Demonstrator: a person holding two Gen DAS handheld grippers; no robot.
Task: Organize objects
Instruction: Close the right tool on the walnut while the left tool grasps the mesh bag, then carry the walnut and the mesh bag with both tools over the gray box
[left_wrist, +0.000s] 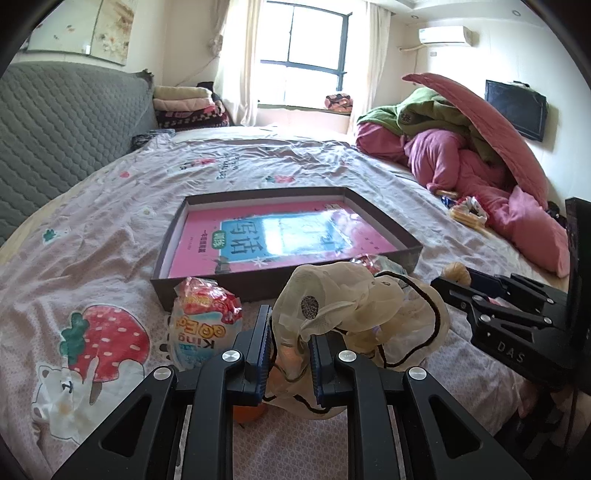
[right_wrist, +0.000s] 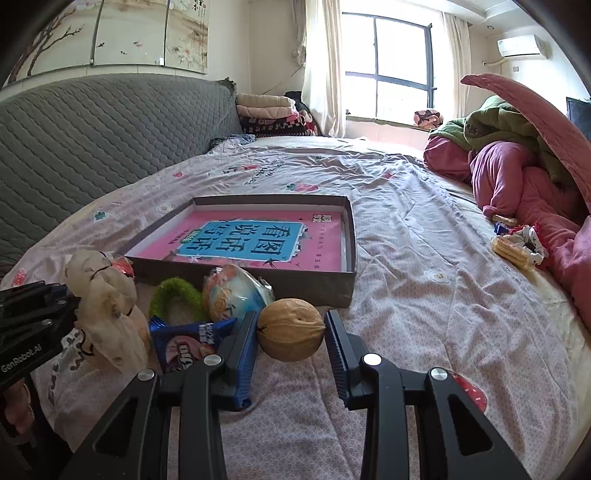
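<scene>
Left tongs (left_wrist: 288, 345) are gripping the mesh bag (left_wrist: 347, 310); right tongs (right_wrist: 291, 332) are gaping around the walnut (right_wrist: 291, 329) (on the bed).

Sheer mesh pouch (left_wrist: 343, 295), rough walnut (right_wrist: 291, 329), glossy book cover (left_wrist: 280, 240)

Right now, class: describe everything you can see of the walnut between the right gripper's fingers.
The walnut is whole, tan and rounded, its shell lightly ridged with a small dimple facing the camera. It rests on the patterned bedsheet, in front of the shallow box. The right gripper brackets it, jaws apart; contact is uncertain.
</scene>
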